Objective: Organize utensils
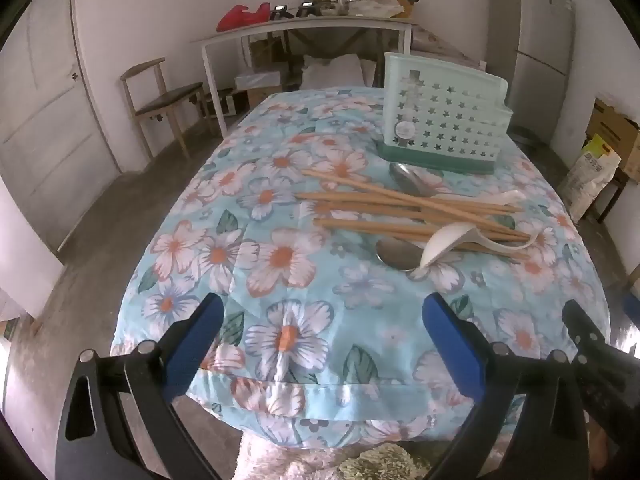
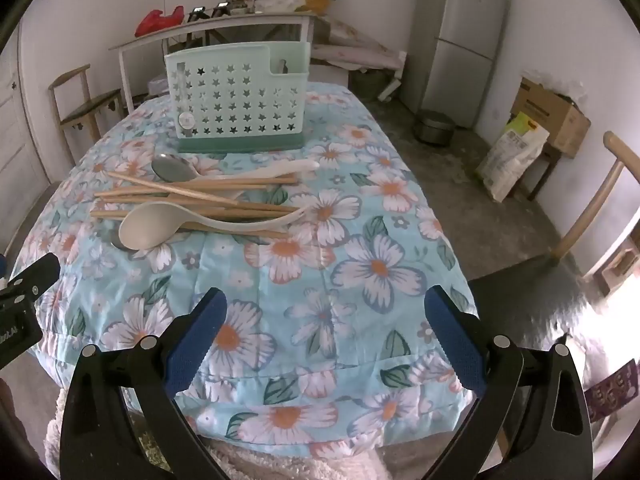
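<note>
A pile of utensils lies on the floral tablecloth [image 1: 280,256]: several wooden chopsticks [image 1: 400,208] [image 2: 192,200], two metal spoons [image 1: 396,254] [image 2: 172,168] and two white plastic spoons [image 1: 444,242] [image 2: 152,228]. A mint green utensil holder [image 1: 440,120] [image 2: 236,100] with star holes stands upright behind the pile. My left gripper [image 1: 324,320] is open and empty above the table's near edge, left of the pile. My right gripper [image 2: 326,316] is open and empty at the near edge, right of the pile.
The table's near edge [image 2: 320,412] lies just below both grippers. Wooden chairs stand at the left [image 1: 160,100] and right [image 2: 592,208]. A cluttered white side table [image 1: 312,28], a fridge [image 2: 460,36] and cardboard boxes [image 2: 548,116] line the back.
</note>
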A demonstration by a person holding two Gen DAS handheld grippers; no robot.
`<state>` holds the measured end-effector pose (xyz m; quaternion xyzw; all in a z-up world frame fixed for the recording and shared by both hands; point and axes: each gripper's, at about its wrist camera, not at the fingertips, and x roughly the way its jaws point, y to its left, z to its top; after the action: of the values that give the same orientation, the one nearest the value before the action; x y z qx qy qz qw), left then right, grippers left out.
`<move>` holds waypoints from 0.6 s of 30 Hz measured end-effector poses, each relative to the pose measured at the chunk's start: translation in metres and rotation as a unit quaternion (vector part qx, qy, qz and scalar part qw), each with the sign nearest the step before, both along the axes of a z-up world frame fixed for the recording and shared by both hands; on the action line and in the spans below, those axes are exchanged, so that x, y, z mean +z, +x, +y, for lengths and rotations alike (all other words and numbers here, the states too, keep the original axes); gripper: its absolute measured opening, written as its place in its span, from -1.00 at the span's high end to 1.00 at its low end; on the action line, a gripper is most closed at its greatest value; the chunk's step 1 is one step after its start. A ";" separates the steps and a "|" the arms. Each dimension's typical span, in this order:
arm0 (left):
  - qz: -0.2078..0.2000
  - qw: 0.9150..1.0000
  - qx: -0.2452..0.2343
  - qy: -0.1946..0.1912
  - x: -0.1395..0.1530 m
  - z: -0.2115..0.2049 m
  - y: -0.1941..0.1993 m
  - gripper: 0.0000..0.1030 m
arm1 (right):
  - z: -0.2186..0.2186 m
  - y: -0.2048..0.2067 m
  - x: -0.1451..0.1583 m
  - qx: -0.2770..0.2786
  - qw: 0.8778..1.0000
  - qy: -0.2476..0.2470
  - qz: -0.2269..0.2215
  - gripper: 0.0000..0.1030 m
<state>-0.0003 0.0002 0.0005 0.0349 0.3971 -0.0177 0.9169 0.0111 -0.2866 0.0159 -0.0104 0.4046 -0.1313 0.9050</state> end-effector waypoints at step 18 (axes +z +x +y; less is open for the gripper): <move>0.000 1.000 0.002 0.000 0.001 -0.003 0.002 -0.89 | -0.003 -0.002 0.004 -0.003 1.000 0.009 -0.007 -0.85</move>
<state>0.0014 -0.0025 0.0010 0.0342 0.3971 -0.0163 0.9170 0.0087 -0.2898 0.0196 0.0001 0.3992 -0.1305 0.9075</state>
